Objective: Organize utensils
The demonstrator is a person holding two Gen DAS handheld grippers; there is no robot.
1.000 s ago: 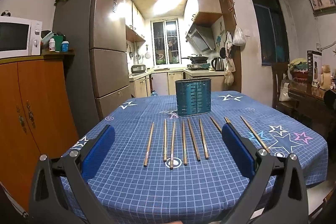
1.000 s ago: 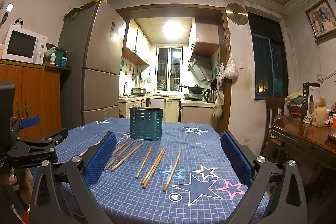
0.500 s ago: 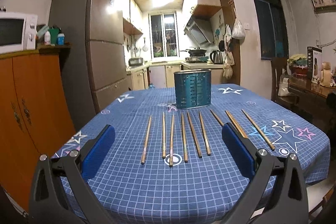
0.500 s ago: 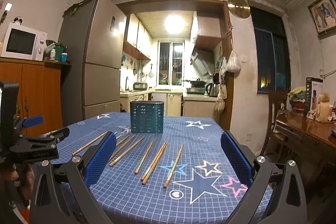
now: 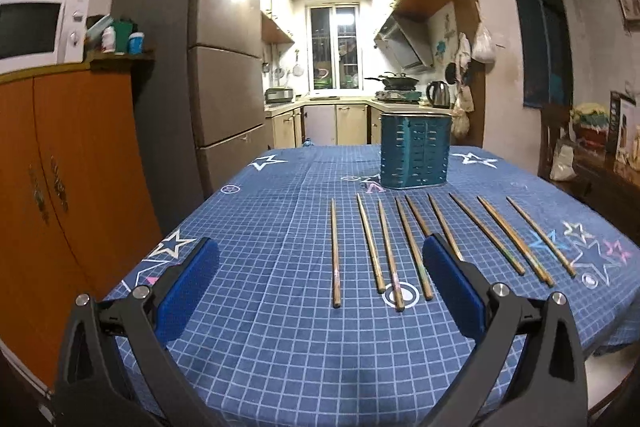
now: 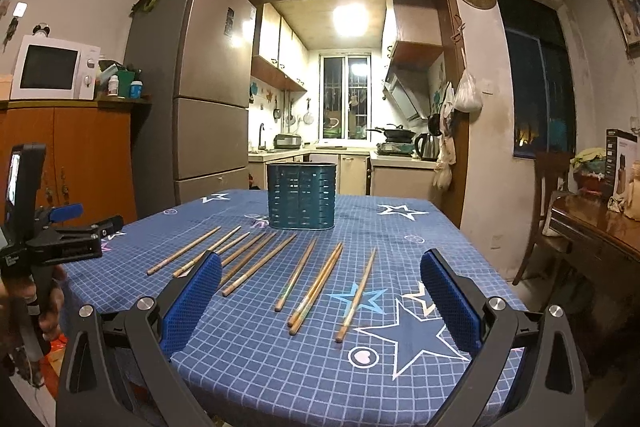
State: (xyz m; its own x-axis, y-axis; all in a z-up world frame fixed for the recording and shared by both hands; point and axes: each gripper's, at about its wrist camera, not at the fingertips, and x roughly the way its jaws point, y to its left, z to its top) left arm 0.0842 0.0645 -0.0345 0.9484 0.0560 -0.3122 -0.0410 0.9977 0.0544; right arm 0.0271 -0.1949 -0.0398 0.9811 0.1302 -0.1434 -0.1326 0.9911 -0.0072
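Several wooden chopsticks (image 5: 408,247) lie side by side on the blue star tablecloth (image 5: 280,327), pointing toward a teal slotted utensil holder (image 5: 415,151) standing upright behind them. My left gripper (image 5: 320,281) is open and empty, above the table's near edge, left of most chopsticks. In the right wrist view the chopsticks (image 6: 316,283) and holder (image 6: 301,195) show too. My right gripper (image 6: 320,293) is open and empty, over the rightmost chopsticks. The left gripper's body (image 6: 60,239) shows at the far left, held by a hand.
An orange cabinet (image 5: 72,167) with a microwave (image 5: 36,27) and a grey fridge (image 5: 192,67) stand left of the table. A wooden side table (image 6: 592,227) with boxes and a chair (image 6: 548,195) stand at the right. The kitchen lies behind.
My left gripper has shifted left and lower, so the chopsticks sit more to the right in its view. My right gripper has moved closer to the table and tilted down.
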